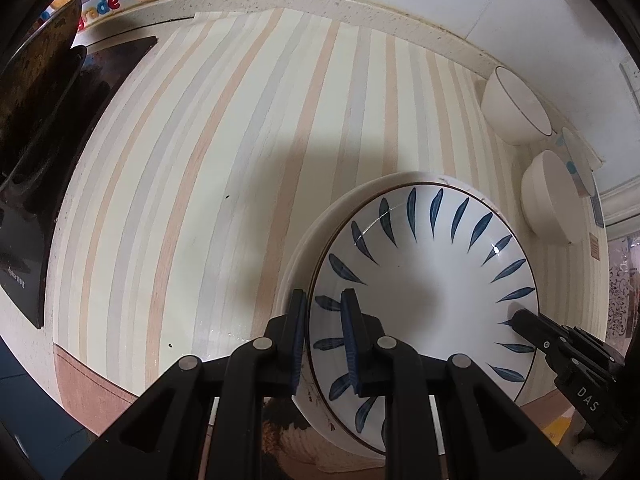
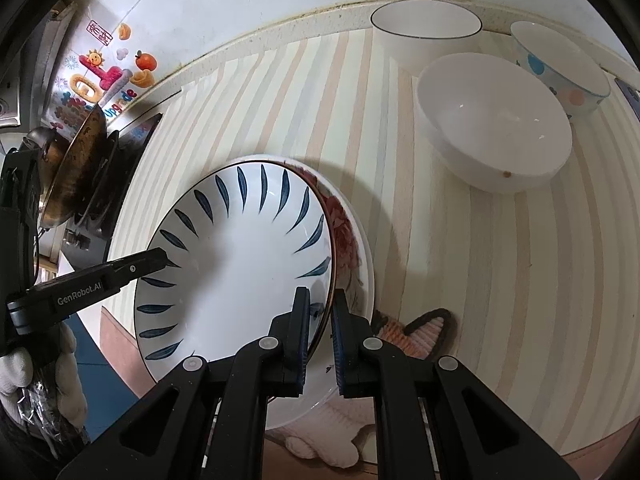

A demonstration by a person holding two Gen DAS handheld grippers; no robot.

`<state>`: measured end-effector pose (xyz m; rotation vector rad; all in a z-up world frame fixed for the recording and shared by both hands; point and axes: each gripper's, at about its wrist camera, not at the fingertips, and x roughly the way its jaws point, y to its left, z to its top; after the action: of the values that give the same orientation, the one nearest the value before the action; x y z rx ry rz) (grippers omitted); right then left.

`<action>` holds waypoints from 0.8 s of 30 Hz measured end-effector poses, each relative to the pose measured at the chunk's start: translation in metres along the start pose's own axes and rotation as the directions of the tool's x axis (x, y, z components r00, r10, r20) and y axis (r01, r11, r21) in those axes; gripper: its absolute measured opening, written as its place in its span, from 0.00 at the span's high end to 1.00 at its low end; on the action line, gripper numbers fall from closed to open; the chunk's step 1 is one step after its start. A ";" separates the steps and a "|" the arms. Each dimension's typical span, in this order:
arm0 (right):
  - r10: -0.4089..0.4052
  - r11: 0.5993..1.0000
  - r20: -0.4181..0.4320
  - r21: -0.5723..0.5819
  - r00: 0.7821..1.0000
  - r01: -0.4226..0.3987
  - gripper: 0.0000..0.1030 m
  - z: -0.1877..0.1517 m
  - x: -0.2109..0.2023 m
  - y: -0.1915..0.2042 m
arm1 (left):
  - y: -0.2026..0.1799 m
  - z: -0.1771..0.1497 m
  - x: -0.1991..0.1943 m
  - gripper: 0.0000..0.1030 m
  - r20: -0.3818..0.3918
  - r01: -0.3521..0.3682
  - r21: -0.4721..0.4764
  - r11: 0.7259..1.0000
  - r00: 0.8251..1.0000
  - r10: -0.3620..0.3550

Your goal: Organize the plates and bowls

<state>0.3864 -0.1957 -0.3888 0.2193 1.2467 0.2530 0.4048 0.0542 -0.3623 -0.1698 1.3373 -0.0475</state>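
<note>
A white plate with blue leaf marks (image 1: 424, 280) (image 2: 240, 264) sits on top of a plate with a red flower print (image 2: 346, 236), whose white rim (image 1: 296, 264) shows in the left wrist view. My left gripper (image 1: 325, 344) is shut on the blue-leaf plate's near rim. My right gripper (image 2: 320, 340) is shut on the same plate's rim at the opposite side. Each gripper shows in the other view, the right one (image 1: 524, 320) and the left one (image 2: 156, 260). Three bowls stand beyond: a large white bowl (image 2: 496, 120) (image 1: 548, 200), a white bowl with a dark rim (image 2: 424, 28) (image 1: 516, 108), and a dotted bowl (image 2: 560, 68).
The plates rest on a striped mat (image 1: 224, 168) (image 2: 500, 272) on a counter by a white wall. A dirty wok on a black stove (image 2: 76, 164) (image 1: 36, 92) stands at the left. A knitted cat-shaped mat (image 2: 416, 332) lies under the plates' near edge.
</note>
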 end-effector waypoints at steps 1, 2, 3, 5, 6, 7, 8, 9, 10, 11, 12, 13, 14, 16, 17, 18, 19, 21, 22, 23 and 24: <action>0.000 1.000 -0.002 -0.001 1.000 0.000 0.88 0.000 0.001 0.000 | 0.000 0.000 0.001 0.85 -0.001 0.000 -0.003 1.000 1.000 0.000; -0.001 1.000 -0.003 -0.002 1.000 0.001 0.88 0.001 0.002 0.000 | -0.001 0.000 0.001 0.85 -0.003 -0.003 -0.004 1.000 1.000 0.003; 0.000 1.000 -0.004 -0.002 1.000 0.000 0.88 0.001 0.002 -0.001 | -0.003 0.001 0.002 0.85 -0.004 -0.006 -0.006 1.000 1.000 0.006; 0.003 1.000 -0.007 0.003 1.000 -0.003 0.88 0.001 0.003 -0.002 | -0.004 0.001 0.004 0.85 -0.006 -0.011 -0.006 1.000 1.000 0.011; 0.005 1.000 -0.011 0.004 1.000 -0.005 0.88 0.001 0.004 -0.002 | -0.005 0.001 0.004 0.85 -0.009 -0.012 -0.007 1.000 1.000 0.012; 0.005 1.000 -0.018 0.004 1.000 -0.005 0.88 0.002 0.005 -0.003 | -0.005 0.001 0.006 0.85 -0.012 -0.014 -0.007 1.000 1.000 0.013; 0.007 1.000 -0.023 0.006 1.000 -0.007 0.88 0.002 0.006 -0.004 | -0.006 0.000 0.007 0.85 -0.015 -0.016 -0.005 1.000 1.000 0.016; 0.012 1.000 -0.028 0.014 1.000 -0.012 0.88 0.002 0.007 -0.005 | -0.007 0.000 0.007 0.85 -0.012 -0.021 -0.005 1.000 1.000 0.021; 0.019 1.000 -0.029 0.021 0.999 -0.019 0.88 0.003 0.008 -0.006 | -0.008 0.000 0.007 0.85 -0.012 -0.026 -0.004 1.000 1.000 0.026; 0.027 0.999 -0.034 0.028 0.999 -0.026 0.88 0.004 0.009 -0.007 | -0.009 0.000 0.008 0.85 -0.014 -0.028 -0.007 1.000 1.000 0.028; 0.035 0.999 -0.040 0.040 0.999 -0.033 0.88 0.005 0.009 -0.008 | -0.009 0.000 0.009 0.85 -0.018 -0.027 -0.013 1.000 0.999 0.027; 0.044 0.998 -0.043 0.051 0.998 -0.041 0.87 0.005 0.010 -0.010 | -0.009 0.001 0.009 0.85 -0.021 -0.027 -0.020 0.999 0.999 0.026; 0.049 0.997 -0.049 0.062 0.998 -0.046 0.86 0.006 0.011 -0.010 | -0.009 0.001 0.010 0.85 -0.025 -0.025 -0.028 0.999 0.999 0.025; 0.058 0.995 -0.057 0.084 0.997 -0.053 0.86 0.007 0.013 -0.012 | -0.009 0.000 0.010 0.85 -0.034 -0.026 -0.037 0.999 0.999 0.025; 0.063 0.994 -0.061 0.091 0.996 -0.058 0.86 0.007 0.013 -0.014 | -0.008 0.000 0.010 0.85 -0.041 -0.028 -0.047 0.999 0.999 0.026; 0.069 0.993 -0.065 0.099 0.995 -0.063 0.86 0.008 0.014 -0.014 | -0.009 0.000 0.010 0.85 -0.047 -0.032 -0.048 0.998 0.998 0.029; 0.075 0.992 -0.070 0.111 0.995 -0.067 0.86 0.009 0.015 -0.016 | -0.009 -0.001 0.010 0.85 -0.056 -0.040 -0.052 0.998 0.998 0.037; 0.071 0.992 -0.079 0.111 0.994 -0.061 0.86 0.010 0.015 -0.016 | -0.010 -0.001 0.005 0.85 -0.053 -0.056 -0.058 0.997 0.997 0.053; 0.059 0.993 -0.082 0.102 0.995 -0.051 0.86 0.010 0.014 -0.015 | -0.010 -0.001 0.003 0.84 -0.050 -0.062 -0.056 0.996 0.997 0.059; 0.050 0.994 -0.084 0.096 0.995 -0.042 0.86 0.010 0.013 -0.013 | -0.010 -0.002 0.000 0.84 -0.048 -0.065 -0.057 0.996 0.997 0.062; 0.043 0.995 -0.088 0.090 0.995 -0.035 0.84 0.010 0.011 -0.011 | -0.010 -0.002 -0.004 0.84 -0.044 -0.070 -0.060 0.996 0.997 0.068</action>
<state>0.4004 -0.2027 -0.3990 0.3119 1.3454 0.2432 0.4024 0.0445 -0.3577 -0.1757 1.3860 0.0488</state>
